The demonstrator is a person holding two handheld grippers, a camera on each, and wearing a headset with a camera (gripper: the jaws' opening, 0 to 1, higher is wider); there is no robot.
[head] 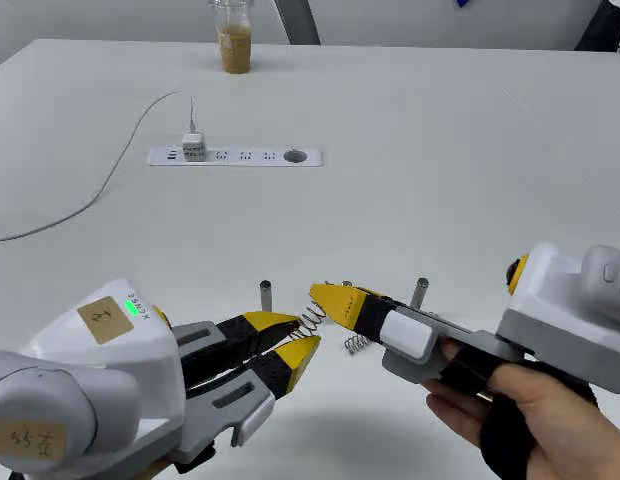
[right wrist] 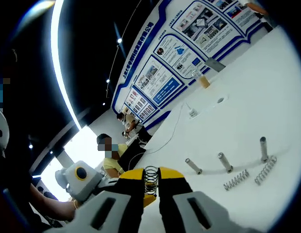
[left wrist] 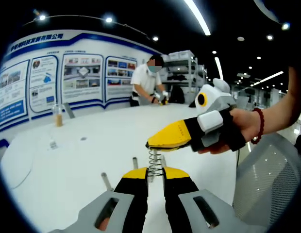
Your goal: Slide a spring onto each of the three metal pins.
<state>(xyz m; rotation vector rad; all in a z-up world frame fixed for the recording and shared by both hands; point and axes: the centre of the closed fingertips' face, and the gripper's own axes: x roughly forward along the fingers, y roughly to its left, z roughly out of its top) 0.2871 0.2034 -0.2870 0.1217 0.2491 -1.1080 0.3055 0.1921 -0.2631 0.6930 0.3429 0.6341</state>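
Yellow-tipped black jaws, black glove [head: 505, 425]

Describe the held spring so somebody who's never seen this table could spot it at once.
On the white table, come forward from the power strip to the row of three metal pins. Right by them, the spring is held off the surface between the yellow fingers of the left gripper and right gripper; the two other springs lie flat on the table.

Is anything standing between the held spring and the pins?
Nothing visible. The left gripper and right gripper both hold the spring above bare table; the three pins stand with clear tops. Two loose springs lie flat beside them.
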